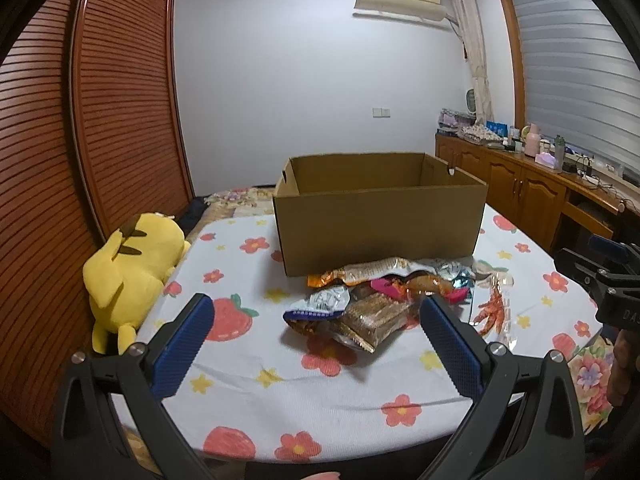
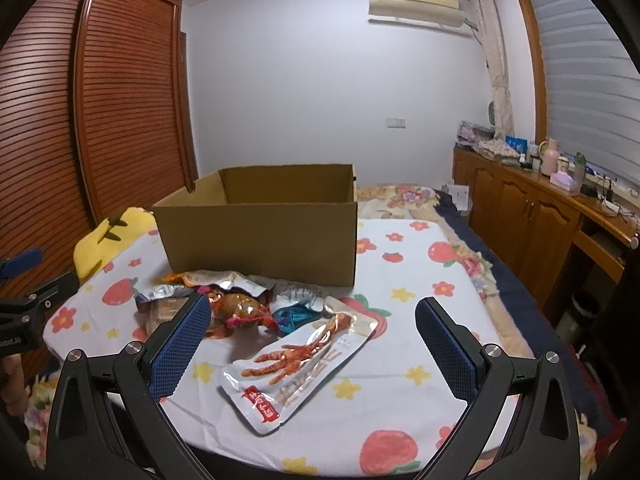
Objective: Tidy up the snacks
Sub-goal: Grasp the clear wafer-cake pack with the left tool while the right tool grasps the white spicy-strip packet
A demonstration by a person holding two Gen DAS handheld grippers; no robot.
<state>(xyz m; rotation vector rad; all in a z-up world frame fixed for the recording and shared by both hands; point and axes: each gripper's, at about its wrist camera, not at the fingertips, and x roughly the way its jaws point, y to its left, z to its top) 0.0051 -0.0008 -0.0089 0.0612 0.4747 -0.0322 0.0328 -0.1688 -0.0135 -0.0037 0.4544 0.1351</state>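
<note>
Plush toy (image 1: 132, 276) lies left of the cardboard box (image 1: 380, 224). Snack packets (image 1: 372, 300) are heaped against the box's near wall, the chicken-foot pack (image 2: 300, 364) nearest. Left gripper (image 1: 316, 312) and right gripper (image 2: 312, 320) both gape, holding nothing.

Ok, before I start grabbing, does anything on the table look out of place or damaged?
Nothing looks damaged or spilled. The snack packets lie in a loose overlapping heap in front of the cardboard box, none visibly inside it. A yellow plush toy lies at the table's left edge, no snack. Both grippers, left and right, are open.
</note>
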